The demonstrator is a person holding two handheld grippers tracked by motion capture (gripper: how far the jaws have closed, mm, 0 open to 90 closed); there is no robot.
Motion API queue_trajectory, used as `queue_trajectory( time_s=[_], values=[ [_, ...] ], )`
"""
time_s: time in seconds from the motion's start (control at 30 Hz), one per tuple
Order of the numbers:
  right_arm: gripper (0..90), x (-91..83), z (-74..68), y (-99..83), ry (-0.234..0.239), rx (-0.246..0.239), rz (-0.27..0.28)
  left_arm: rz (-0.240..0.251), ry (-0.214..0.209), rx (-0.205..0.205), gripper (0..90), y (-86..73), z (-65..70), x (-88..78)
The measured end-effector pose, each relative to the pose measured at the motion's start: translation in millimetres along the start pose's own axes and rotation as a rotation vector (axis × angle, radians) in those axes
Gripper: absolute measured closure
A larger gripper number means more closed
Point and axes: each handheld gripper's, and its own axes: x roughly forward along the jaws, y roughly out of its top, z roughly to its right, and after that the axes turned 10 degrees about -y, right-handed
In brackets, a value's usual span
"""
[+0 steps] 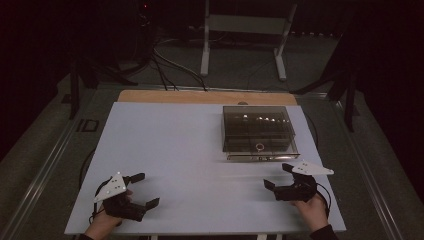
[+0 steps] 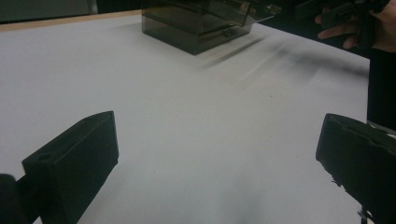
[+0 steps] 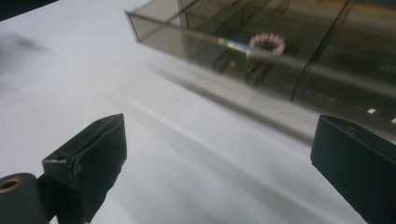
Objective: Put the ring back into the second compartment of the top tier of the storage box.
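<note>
White laminate covers the counter (image 1: pixel 180 165), with a strip of bare wood along its far edge.

On the counter's far right quarter sits the smoked-plastic box (image 1: pixel 258 132), a low see-through case of dark grey-brown tint. It is close to square, its sides running parallel with the counter's edges. A drawer front juts slightly from its near side, facing the person. The right tool view looks along that near wall, where thin dividers split the interior into compartments.

The left tool (image 1: pixel 142 191) hovers near the counter's near left corner, well apart from the box. A hand grips it from below and its grey plate faces up. It points rightward across the counter, and its jaws stand wide apart with nothing between them.

The right tool (image 1: pixel 278 176) is held near the near right edge, just in front of the box's drawer side. It is aimed left and slightly forward. Its jaws also gape fully, holding nothing.

Inside the box lies a small beaded ring (image 3: pixel 266 44), pinkish, flat on the floor of a front compartment.
</note>
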Motion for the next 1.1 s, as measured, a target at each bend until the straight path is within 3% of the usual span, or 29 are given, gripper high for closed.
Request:
queue_trajectory(
  time_s=[0.33, 0.6, 1.1],
  values=[
    [3.6, 9.8, 9.3, -9.6, -0.026, 0.020, -0.038, 0.002, -0.002, 0.000, 0.0, 0.0, -0.1, -0.3],
    [3.7, 11.4, 18.0, -13.7, -0.095, 0.066, -0.030, 0.002, -0.001, -0.004, 0.0, 0.1, -0.4, -0.3],
    [5.1, 10.8, 15.8, -13.2, -0.094, 0.051, -0.019, 0.003, -0.003, -0.005, 0.0, -0.1, -0.6, -0.4]
  ],
)
